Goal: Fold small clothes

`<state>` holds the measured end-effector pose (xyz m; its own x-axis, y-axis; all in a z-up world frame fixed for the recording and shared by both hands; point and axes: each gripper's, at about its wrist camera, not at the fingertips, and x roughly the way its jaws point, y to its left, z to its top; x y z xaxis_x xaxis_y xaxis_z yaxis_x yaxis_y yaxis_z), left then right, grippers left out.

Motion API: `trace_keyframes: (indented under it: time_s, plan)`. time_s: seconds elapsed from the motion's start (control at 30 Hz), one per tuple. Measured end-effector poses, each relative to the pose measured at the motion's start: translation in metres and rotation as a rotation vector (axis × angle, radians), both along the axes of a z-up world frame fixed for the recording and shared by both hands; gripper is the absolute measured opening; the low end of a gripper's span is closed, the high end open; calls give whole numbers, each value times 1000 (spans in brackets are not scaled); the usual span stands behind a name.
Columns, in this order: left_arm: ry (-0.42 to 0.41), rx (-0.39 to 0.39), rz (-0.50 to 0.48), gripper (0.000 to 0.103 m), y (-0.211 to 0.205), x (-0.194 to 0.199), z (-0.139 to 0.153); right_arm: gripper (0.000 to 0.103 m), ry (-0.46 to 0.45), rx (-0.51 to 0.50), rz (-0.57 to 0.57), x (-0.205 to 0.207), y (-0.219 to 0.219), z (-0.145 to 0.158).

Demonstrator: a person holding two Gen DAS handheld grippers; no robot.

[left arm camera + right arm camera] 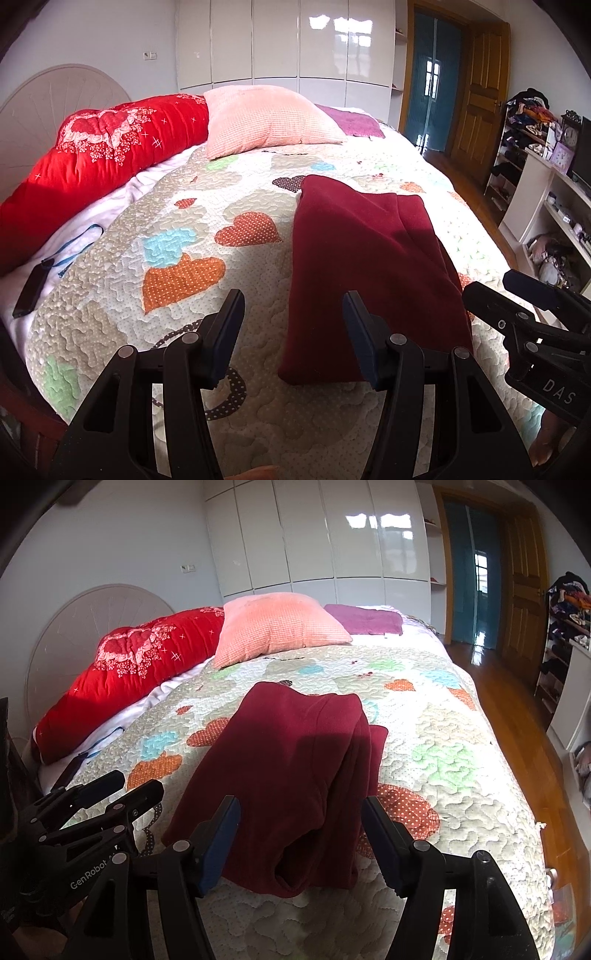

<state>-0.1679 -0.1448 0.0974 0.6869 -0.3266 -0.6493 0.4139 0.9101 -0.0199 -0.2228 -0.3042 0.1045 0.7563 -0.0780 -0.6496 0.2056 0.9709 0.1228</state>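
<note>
A dark red garment (365, 258) lies folded in a long strip on the heart-patterned quilt (184, 236); it also shows in the right wrist view (291, 760). My left gripper (293, 310) is open and empty, hovering above the quilt at the garment's near left edge. My right gripper (301, 812) is open and empty, just above the garment's near end, with layered folds between its fingers. The right gripper appears at the right edge of the left view (517, 295), and the left gripper at the left edge of the right view (125, 786).
A red quilt roll (96, 155), a pink pillow (266, 118) and a purple towel (354, 122) lie at the bed's head. A dark phone with a blue cord (29, 291) lies at the left. White shelves (546, 206) and a wooden floor (517, 731) are to the right.
</note>
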Motion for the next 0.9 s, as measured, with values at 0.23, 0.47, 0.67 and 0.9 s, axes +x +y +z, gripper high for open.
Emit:
trace_keyframes:
  time_s: [0.23, 0.47, 0.67, 0.9]
  plan:
    - [1, -3, 5, 55, 1, -1, 0, 69, 7, 0, -16, -1, -3, -1]
    - [8, 0, 5, 55, 1, 0, -2, 69, 22, -1, -14, 0, -2, -5]
    - [13, 1, 6, 55, 0, 1, -3, 69, 32, -3, -19, 4, -2, -8]
    - [22, 7, 9, 55, 0, 4, -7, 69, 47, -4, -33, 7, -5, -12]
